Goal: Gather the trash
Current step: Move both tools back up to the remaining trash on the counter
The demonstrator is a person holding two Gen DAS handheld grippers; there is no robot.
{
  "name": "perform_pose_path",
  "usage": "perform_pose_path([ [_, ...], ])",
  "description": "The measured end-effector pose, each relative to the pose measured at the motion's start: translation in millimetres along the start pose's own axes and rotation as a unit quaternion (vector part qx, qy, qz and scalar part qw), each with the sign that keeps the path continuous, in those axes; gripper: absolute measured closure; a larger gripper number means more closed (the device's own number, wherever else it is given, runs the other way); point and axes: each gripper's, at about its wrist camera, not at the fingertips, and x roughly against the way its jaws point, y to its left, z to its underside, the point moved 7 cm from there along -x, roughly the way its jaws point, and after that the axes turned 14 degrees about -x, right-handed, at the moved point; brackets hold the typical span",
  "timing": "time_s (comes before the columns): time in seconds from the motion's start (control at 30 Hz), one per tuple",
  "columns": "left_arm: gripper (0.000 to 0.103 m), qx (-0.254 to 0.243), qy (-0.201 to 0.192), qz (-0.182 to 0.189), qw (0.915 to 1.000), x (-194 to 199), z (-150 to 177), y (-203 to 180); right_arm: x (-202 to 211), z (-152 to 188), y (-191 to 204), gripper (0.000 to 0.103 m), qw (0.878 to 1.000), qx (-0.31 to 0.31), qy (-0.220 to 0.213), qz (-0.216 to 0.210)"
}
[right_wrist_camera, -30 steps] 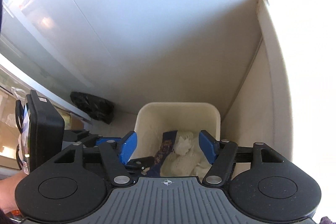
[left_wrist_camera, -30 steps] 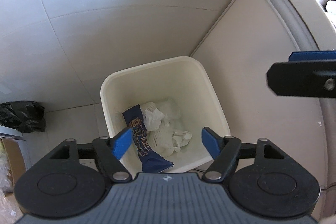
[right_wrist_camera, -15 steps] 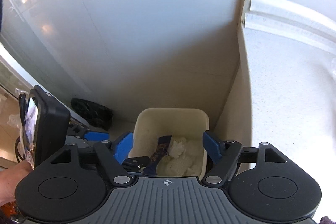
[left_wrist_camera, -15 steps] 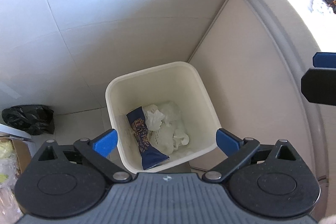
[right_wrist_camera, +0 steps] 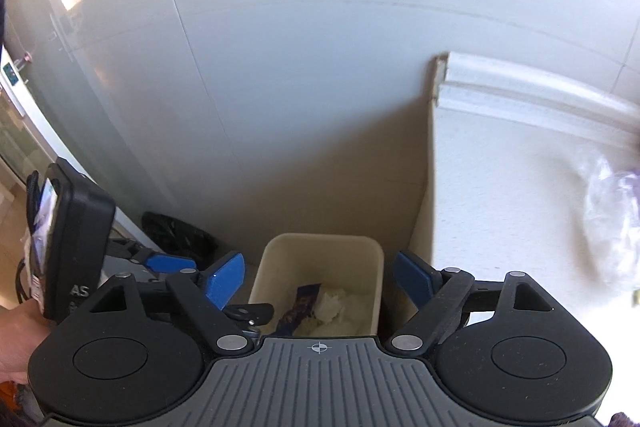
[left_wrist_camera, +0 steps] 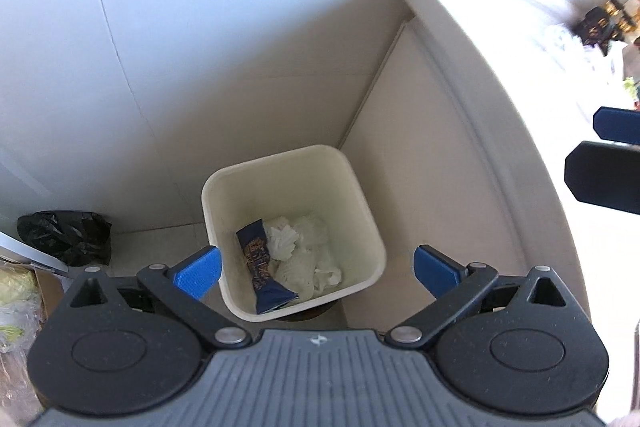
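A cream square waste bin (left_wrist_camera: 362, 211) stands on the floor in the corner beside the counter. Inside lie a dark blue snack wrapper (left_wrist_camera: 260, 263) and crumpled white tissues (left_wrist_camera: 306, 247). My left gripper (left_wrist_camera: 316, 269) hangs high above the bin, open wide, with nothing between its blue fingers (left_wrist_camera: 198, 271). My right gripper (right_wrist_camera: 320, 277) is also above the bin (right_wrist_camera: 276, 259); its jaws are opening and hold nothing. The wrapper (right_wrist_camera: 300, 303) and tissues (right_wrist_camera: 340, 311) show below it. The left gripper's blue finger (right_wrist_camera: 168, 262) appears at the left of the right wrist view.
A black plastic bag (left_wrist_camera: 66, 235) lies on the floor left of the bin. A white counter top (right_wrist_camera: 512, 195) runs at the right, with clear crumpled plastic (right_wrist_camera: 612, 223) on it. More litter (left_wrist_camera: 596, 27) sits far along the counter. A person's hand (right_wrist_camera: 16, 339) holds the left tool.
Both grippers have risen away from the bin, which now looks smaller. The left jaws spread wide and the right jaws widened too. The wrapper and tissues stay in the bin.
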Motion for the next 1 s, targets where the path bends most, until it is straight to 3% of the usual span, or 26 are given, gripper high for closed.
perform_pose_path([
  [0.27, 0.001, -0.008, -0.027, 0.011, 0.9996, 24.3, -13.1, -24.4, 37.2, 8.0, -34.0, 0.017, 0.999, -0.016, -0.042, 0.012],
  [0.47, 0.001, -0.041, -0.041, 0.019, 0.9981, 41.0, -34.2, -56.0, 68.1, 7.9, -75.3, 0.014, 0.995, -0.040, -0.084, 0.037],
  [1.0, 0.001, -0.118, -0.102, 0.073, 0.9850, 31.3, -98.2, -175.0, 140.0, 16.0, -233.4, 0.012, 0.968, -0.130, -0.163, 0.142],
])
